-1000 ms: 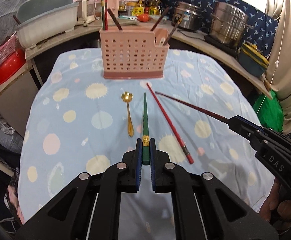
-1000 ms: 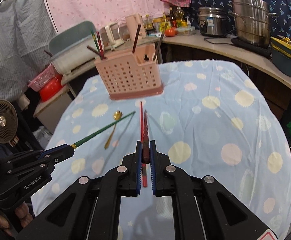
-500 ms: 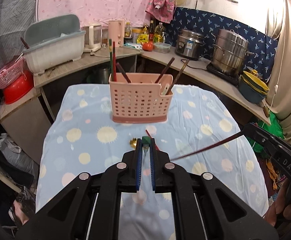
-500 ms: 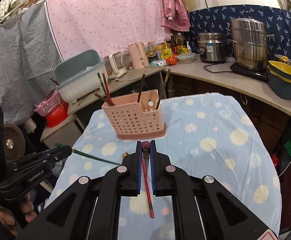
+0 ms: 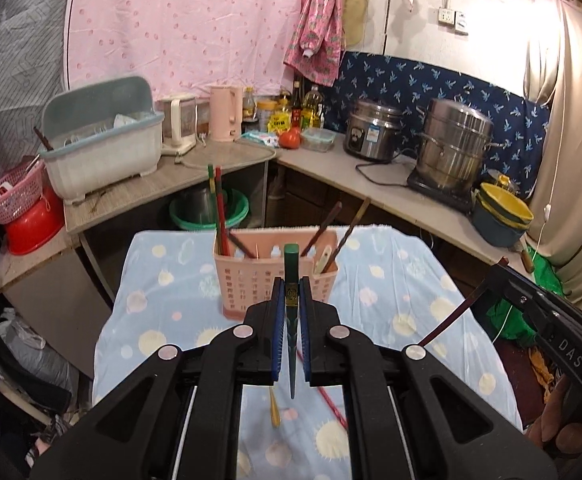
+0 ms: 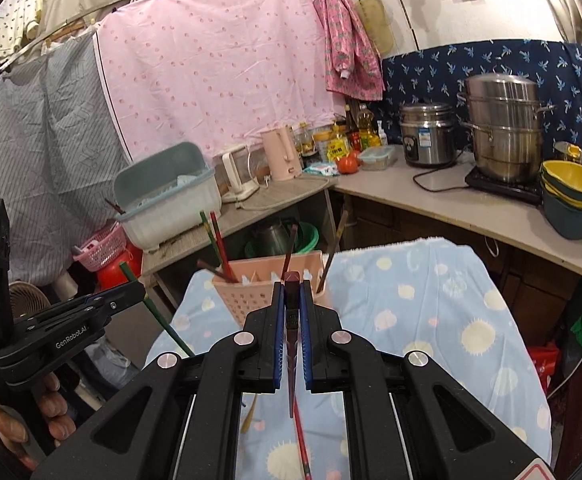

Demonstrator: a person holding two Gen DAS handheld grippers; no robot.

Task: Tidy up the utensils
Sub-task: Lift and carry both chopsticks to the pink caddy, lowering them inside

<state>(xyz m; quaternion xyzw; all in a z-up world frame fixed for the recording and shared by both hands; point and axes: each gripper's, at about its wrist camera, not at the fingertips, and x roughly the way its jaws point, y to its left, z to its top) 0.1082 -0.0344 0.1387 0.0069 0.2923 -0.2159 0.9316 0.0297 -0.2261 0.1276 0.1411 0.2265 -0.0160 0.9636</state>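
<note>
My left gripper (image 5: 291, 292) is shut on a green chopstick (image 5: 291, 260), held off the table with its thick end up and its tip hanging down. My right gripper (image 6: 292, 292) is shut on a dark maroon chopstick (image 6: 292, 280), held the same way. Beyond both stands the pink slotted utensil holder (image 5: 247, 280) (image 6: 247, 300) with several chopsticks in it. A red chopstick (image 5: 331, 404) (image 6: 303, 444) and a gold spoon (image 5: 275, 412) (image 6: 249, 416) lie on the cloth below. Each wrist view shows the other gripper to the side: the right gripper (image 5: 499, 266), the left gripper (image 6: 137, 286).
The table wears a blue cloth with pale spots (image 5: 391, 280). Behind it runs an L-shaped counter with a dish rack (image 5: 103, 144), a pink kettle (image 5: 225, 112), steel pots (image 5: 455, 148) and stacked bowls (image 5: 499, 212). A green basin (image 5: 231, 208) sits under the counter.
Both grippers have risen well above the table, each carrying its chopstick off the cloth. The chopsticks now hang tip-down, and the holder sits lower and nearer in both views.
</note>
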